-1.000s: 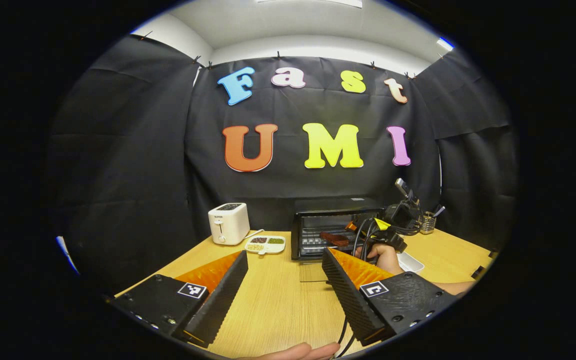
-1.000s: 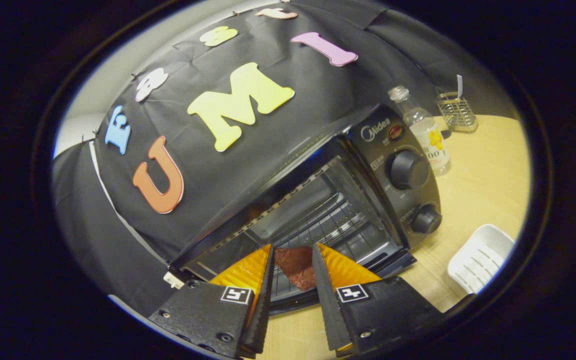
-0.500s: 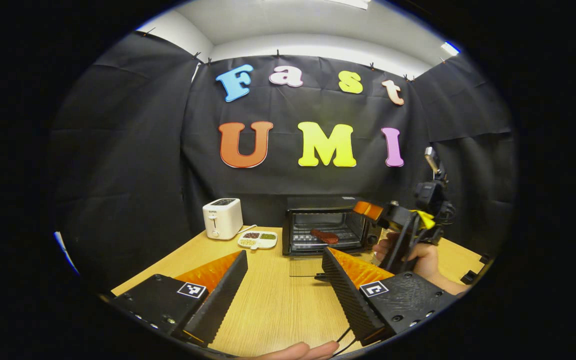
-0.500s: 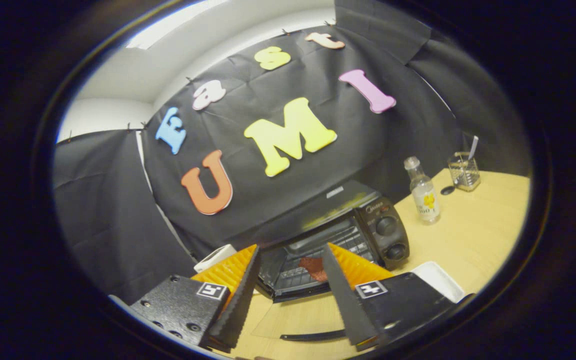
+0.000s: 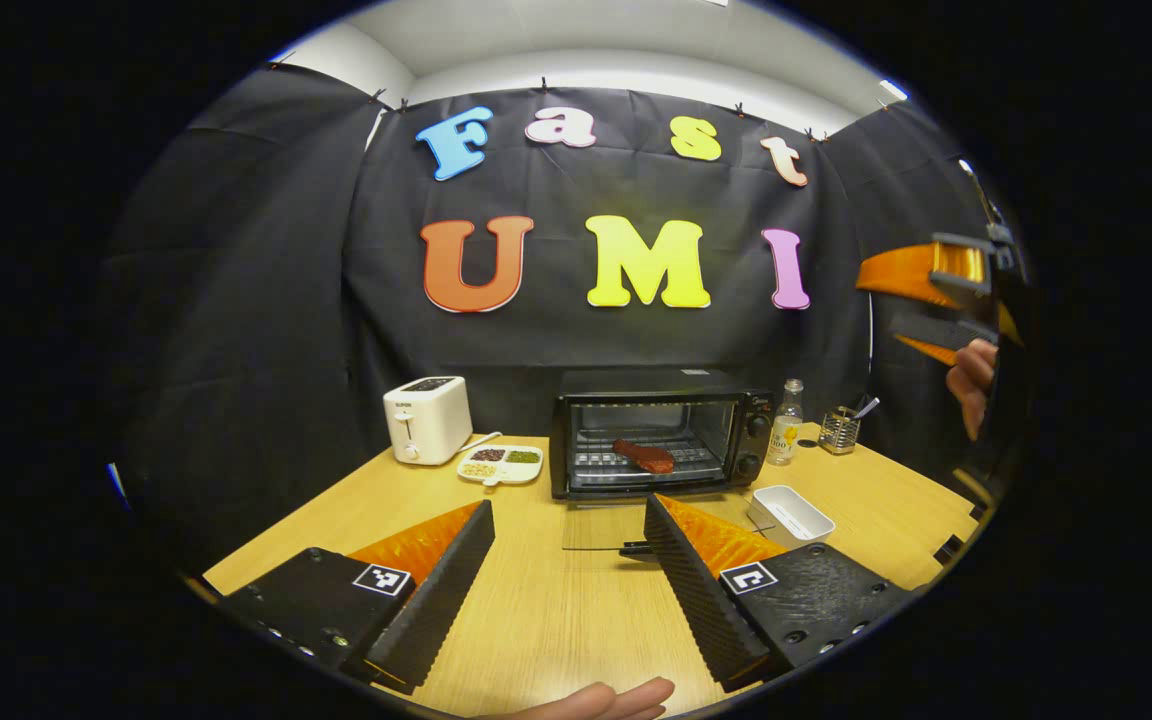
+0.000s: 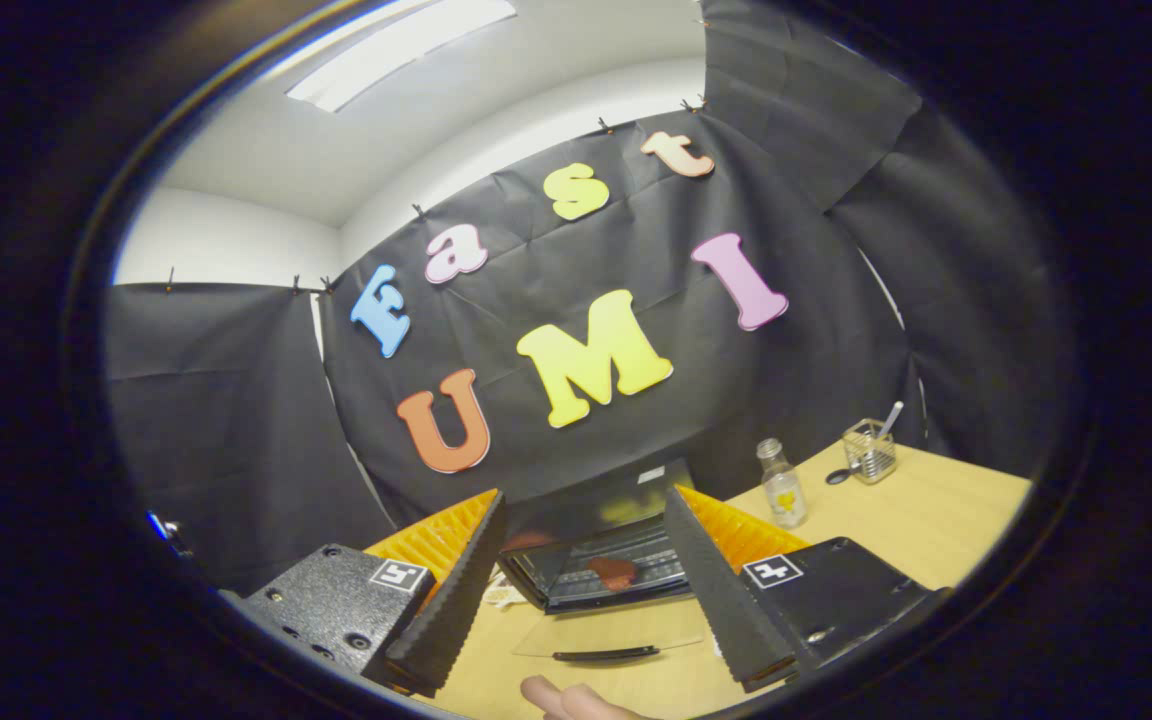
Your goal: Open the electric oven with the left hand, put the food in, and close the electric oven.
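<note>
The black electric oven (image 5: 658, 430) stands at the back of the table with its glass door (image 5: 604, 526) folded down flat. A reddish-brown piece of food (image 5: 644, 456) lies on the rack inside. My left gripper (image 5: 569, 507) hovers open over the near table, well short of the door, holding nothing. My right gripper (image 5: 878, 298) is raised high at the right, held by a hand (image 5: 971, 372). In the right gripper view, my right gripper (image 6: 584, 495) is open and empty, looking down at the oven (image 6: 591, 560), the food (image 6: 614, 572) and the door handle (image 6: 604, 654).
A white toaster (image 5: 426, 418) and a divided dish (image 5: 501, 464) sit left of the oven. A bottle (image 5: 787, 410) and a wire holder (image 5: 839, 430) stand to its right. A white tray (image 5: 789, 512) lies beside the door. A hand (image 5: 596, 700) shows at the bottom edge.
The right gripper let go of the food on the rack, then drew back and rose high to the right. The left gripper's view pulled back slightly from the oven.
</note>
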Action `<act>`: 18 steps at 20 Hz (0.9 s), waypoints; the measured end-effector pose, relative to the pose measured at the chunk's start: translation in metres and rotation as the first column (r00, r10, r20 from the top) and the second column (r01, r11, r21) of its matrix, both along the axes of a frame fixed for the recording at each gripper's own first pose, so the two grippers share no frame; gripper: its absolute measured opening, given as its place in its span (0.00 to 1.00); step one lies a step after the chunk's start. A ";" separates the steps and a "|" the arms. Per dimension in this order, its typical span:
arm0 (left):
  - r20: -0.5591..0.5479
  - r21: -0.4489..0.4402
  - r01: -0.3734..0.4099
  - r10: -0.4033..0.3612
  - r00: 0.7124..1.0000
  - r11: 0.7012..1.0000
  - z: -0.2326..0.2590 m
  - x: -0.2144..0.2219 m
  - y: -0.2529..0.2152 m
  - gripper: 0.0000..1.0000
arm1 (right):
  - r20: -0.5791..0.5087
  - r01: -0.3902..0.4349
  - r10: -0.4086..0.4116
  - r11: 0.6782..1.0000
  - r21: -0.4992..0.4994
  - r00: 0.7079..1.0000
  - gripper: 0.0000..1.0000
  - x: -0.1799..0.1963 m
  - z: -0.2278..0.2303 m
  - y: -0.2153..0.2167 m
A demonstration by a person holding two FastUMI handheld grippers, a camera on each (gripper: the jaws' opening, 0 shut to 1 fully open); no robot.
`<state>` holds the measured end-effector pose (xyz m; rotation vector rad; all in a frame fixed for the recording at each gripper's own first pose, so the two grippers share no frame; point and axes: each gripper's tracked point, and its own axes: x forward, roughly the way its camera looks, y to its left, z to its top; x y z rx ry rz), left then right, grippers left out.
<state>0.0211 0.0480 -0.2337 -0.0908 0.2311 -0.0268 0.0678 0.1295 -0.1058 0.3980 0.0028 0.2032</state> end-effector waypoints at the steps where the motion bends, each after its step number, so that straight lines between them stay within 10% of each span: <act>1: -0.005 -0.008 0.015 -0.016 1.000 1.000 -0.005 0.008 -0.010 0.96 | -0.001 0.027 -0.027 0.999 -0.045 1.000 0.99 -0.008 0.005 -0.013; 7: -0.086 -0.050 0.144 -0.148 0.985 0.988 -0.062 0.052 -0.078 0.96 | 0.133 0.230 -0.201 0.940 -0.253 0.970 0.99 -0.059 0.048 -0.070; 18: -0.267 -0.018 0.172 -0.171 0.948 0.985 -0.149 0.083 -0.135 0.96 | 0.160 0.263 -0.225 0.923 -0.282 0.961 0.99 -0.094 0.057 -0.083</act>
